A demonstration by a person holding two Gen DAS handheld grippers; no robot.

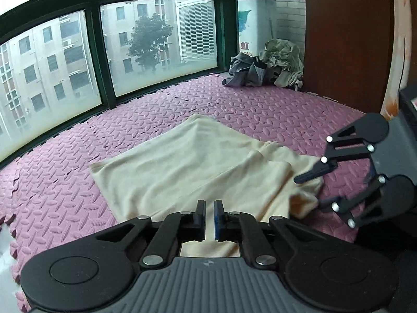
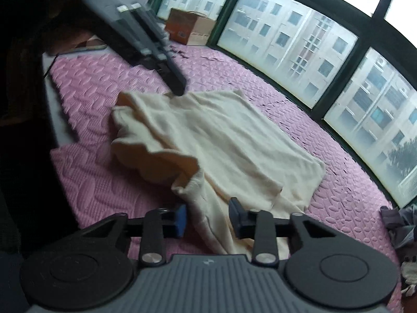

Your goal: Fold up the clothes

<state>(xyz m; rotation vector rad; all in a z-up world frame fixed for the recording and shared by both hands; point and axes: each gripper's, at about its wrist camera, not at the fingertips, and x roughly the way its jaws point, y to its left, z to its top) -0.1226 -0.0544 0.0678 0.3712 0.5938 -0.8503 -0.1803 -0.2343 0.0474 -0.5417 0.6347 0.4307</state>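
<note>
Cream garment (image 1: pixel 198 167) spread on pink foam floor mat (image 1: pixel 65 187), partly folded, one edge lifted and rumpled. Left tool (image 1: pixel 209 215) tilted downward over near edge of garment, pads almost together, nothing visibly clamped between them. Right tool (image 2: pixel 207 220) also angled downward, fingers (image 2: pixel 238 216) apart, a fold of cream cloth lying between, not pressed. Pile of other clothes (image 1: pixel 268 65) in far corner by window (image 1: pixel 156 44).
</note>
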